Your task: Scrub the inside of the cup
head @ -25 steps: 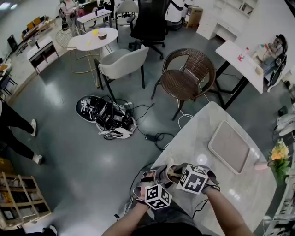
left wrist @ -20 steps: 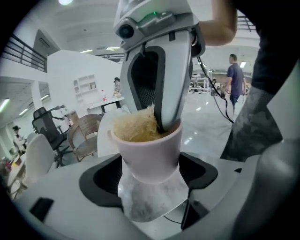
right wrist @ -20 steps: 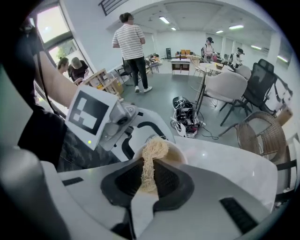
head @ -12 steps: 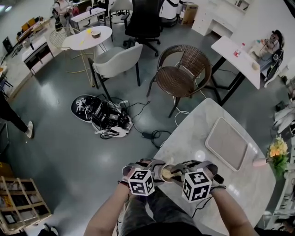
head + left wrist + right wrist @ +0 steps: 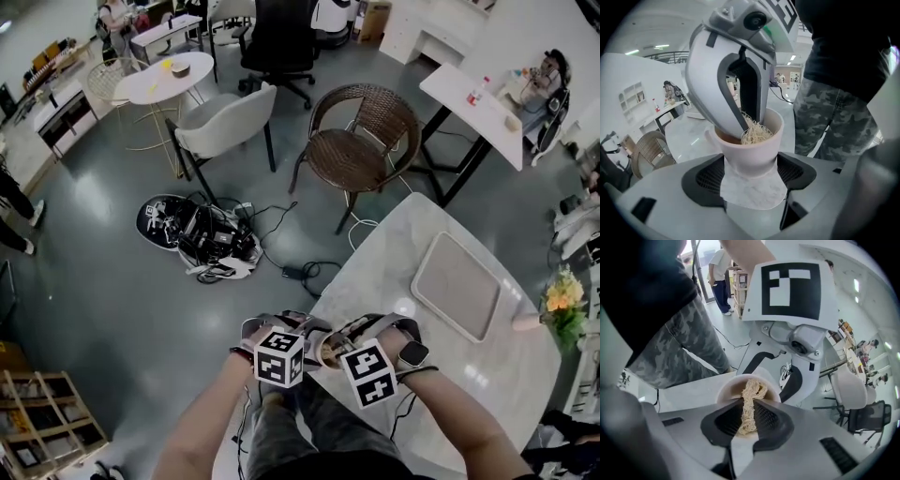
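Both grippers had rolled since a second earlier, with new faces of their marker cubes turned up, and the cup mouth that was plain in the head view then was now mostly hidden behind them. Left gripper held the cup between its fingers, set wide, pads pressed on either side of the lower wall, mouth beyond the fingertips. Right gripper came in from above, fingers narrow, pinched on a straw-coloured stringy scrubber. That strand ran up between the fingers, and its tuft past the fingertips sat inside the cup against the brownish inner wall. Right fingertips dipped into the mouth. Marble table showed under the left fingers.
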{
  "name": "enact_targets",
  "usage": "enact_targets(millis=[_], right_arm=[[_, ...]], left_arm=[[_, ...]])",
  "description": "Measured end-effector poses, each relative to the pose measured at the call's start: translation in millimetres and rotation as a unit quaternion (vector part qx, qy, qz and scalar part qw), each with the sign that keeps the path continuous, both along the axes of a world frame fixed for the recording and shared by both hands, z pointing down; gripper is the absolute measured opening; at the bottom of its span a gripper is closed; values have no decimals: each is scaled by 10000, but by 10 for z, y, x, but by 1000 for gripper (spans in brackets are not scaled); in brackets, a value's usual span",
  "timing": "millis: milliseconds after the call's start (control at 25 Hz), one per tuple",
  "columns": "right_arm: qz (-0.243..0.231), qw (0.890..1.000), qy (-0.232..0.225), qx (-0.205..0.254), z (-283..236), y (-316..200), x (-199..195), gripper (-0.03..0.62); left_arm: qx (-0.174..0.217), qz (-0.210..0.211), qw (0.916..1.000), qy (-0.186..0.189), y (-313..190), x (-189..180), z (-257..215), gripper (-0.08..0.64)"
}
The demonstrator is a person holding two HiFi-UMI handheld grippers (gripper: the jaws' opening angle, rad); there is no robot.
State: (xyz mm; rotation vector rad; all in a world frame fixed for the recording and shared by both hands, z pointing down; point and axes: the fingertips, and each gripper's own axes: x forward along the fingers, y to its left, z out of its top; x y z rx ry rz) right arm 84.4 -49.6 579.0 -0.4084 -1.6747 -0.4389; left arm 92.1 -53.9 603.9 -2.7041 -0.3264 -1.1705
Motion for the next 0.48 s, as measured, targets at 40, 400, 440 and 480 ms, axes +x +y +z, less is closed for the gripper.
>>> enact_targets(millis=[40, 400, 440, 480], right_arm=[[143, 9998, 28, -155, 0, 12, -7, 60], [2183, 9672, -79, -1297, -164, 93, 8, 60], [2433, 9606, -153, -1336, -184, 75, 14, 60], [2674, 9535, -230, -1372, -206, 53, 19, 60]], left_arm=[[1, 47, 10000, -23, -6, -4, 4, 360], [-43, 532, 9982, -281, -20, -17, 40, 342], [-33, 535, 9981, -294, -29, -16, 44, 342], [-32, 503, 9983, -294, -40, -17, 48, 342]])
